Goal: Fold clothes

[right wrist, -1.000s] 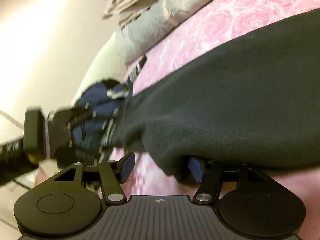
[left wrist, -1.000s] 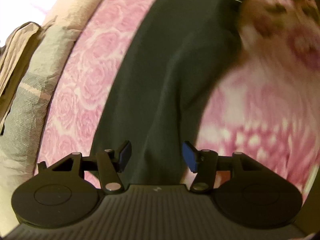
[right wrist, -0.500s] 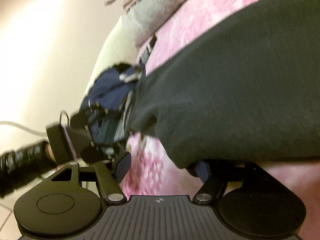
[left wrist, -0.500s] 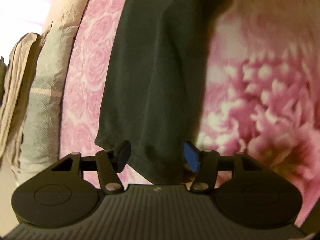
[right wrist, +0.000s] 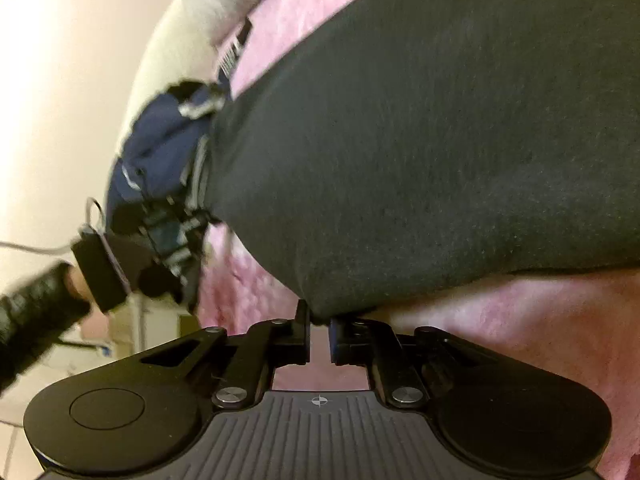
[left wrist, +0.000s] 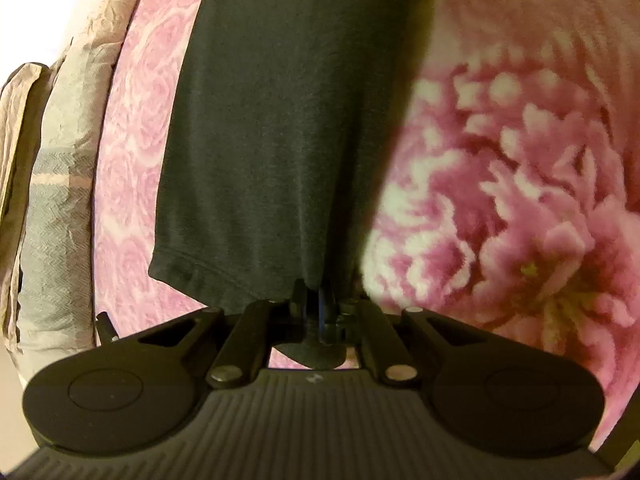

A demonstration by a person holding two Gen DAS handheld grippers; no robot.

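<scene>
A dark grey garment point(left wrist: 280, 120) lies stretched over a pink rose-patterned bedspread point(left wrist: 132, 132). My left gripper point(left wrist: 314, 304) is shut on its near hemmed edge, with cloth pinched between the blue pads. In the right wrist view the same dark garment point(right wrist: 420, 140) fills the middle, and my right gripper point(right wrist: 319, 320) is shut on its lower corner. The other gripper point(right wrist: 168, 240), held by a gloved hand point(right wrist: 36, 308), shows at the left, at the garment's far end.
Folded grey and beige cloths point(left wrist: 52, 184) are stacked along the bed's left side. A fluffy pink flowered blanket point(left wrist: 520, 208) lies to the right of the garment. A navy garment point(right wrist: 160, 160) sits by the bed edge, with a pale wall point(right wrist: 60, 80) behind.
Both grippers have gone from open to shut on the dark garment's edge. The left one moved in over the hem; the right one closed on the corner.
</scene>
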